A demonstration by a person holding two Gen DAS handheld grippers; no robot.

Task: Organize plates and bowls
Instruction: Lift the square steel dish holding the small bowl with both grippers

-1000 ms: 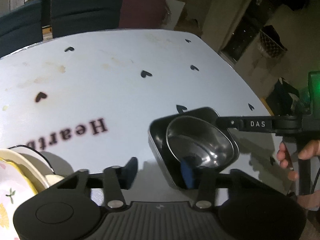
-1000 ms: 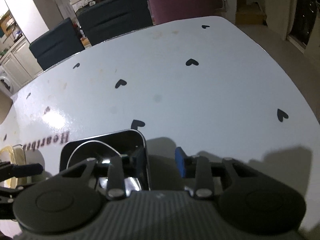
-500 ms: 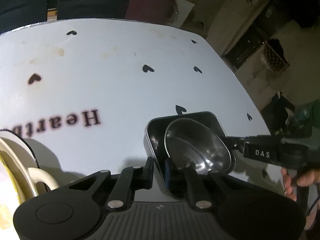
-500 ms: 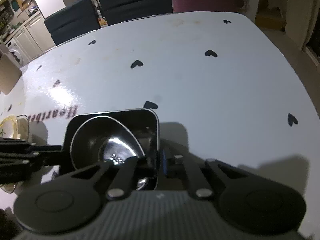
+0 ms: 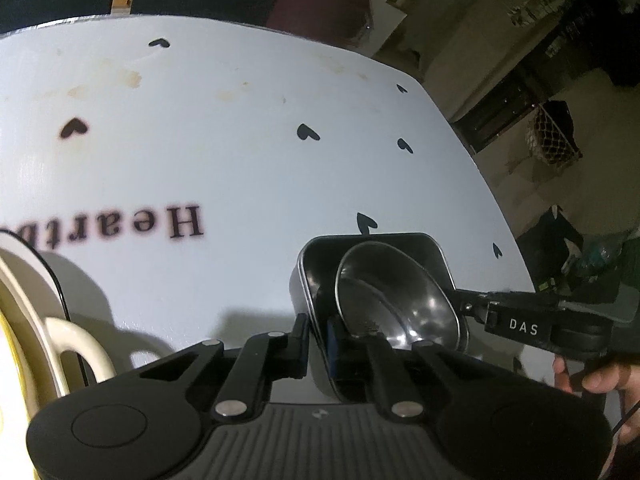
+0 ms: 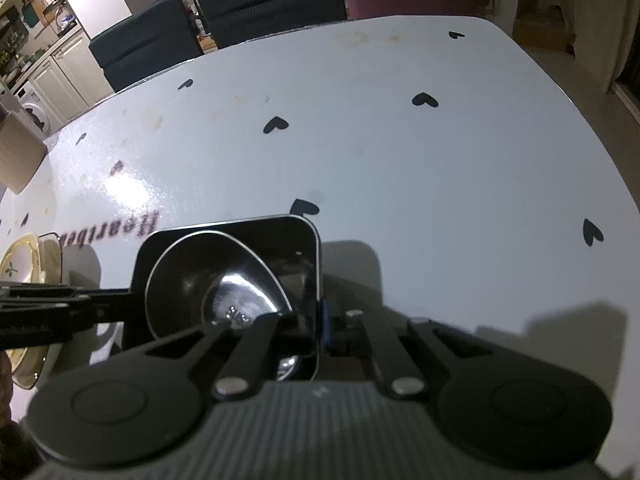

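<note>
The left gripper [image 5: 316,336] is pinched on the near-left wall of the square black metal tray [image 5: 404,240], one finger outside and one inside. The right gripper [image 6: 320,320] is clamped on the opposite wall, seen at the tray's right edge [image 6: 316,264] in its own view. The tray is thus held between both tools, directly ahead of each and equally near to both, on or just above the white heart-printed table [image 5: 240,160]; contact with the table cannot be made out. A round shiny steel bowl [image 5: 396,292] lies tilted inside the tray. Cream plates in a wire rack [image 5: 24,312] stand to the left, cut off by the frame edge. The tray's underside is hidden.
</note>
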